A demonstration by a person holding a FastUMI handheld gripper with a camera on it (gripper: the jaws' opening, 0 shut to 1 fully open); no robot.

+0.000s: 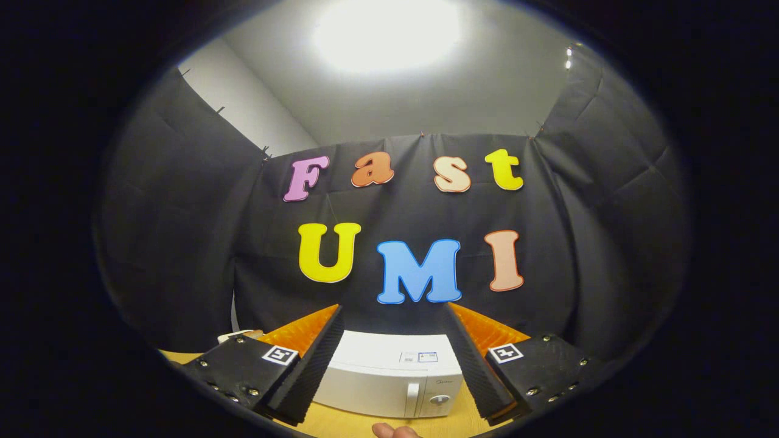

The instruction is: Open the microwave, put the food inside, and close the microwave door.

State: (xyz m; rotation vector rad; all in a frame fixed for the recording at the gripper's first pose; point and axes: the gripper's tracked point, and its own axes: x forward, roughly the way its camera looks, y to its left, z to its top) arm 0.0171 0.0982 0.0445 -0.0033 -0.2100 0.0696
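Note:
A white microwave (389, 380) stands on a wooden table (341, 423), against the black cloth wall, with its door shut. Its handle (412, 398) and round knob (439, 399) are on the right side of the front. My gripper (392, 313) is held well above and in front of it, open, and the microwave shows in the wide gap between the two fingers (307, 371). Nothing is between them. A small white object (234, 335) lies on the table just beyond the left finger; I cannot tell what it is.
A person's fingertip (394, 431) pokes up at the table's near edge, in front of the microwave. Black cloth walls close the booth at the back and both sides. A bright ceiling light (386, 30) shines overhead.

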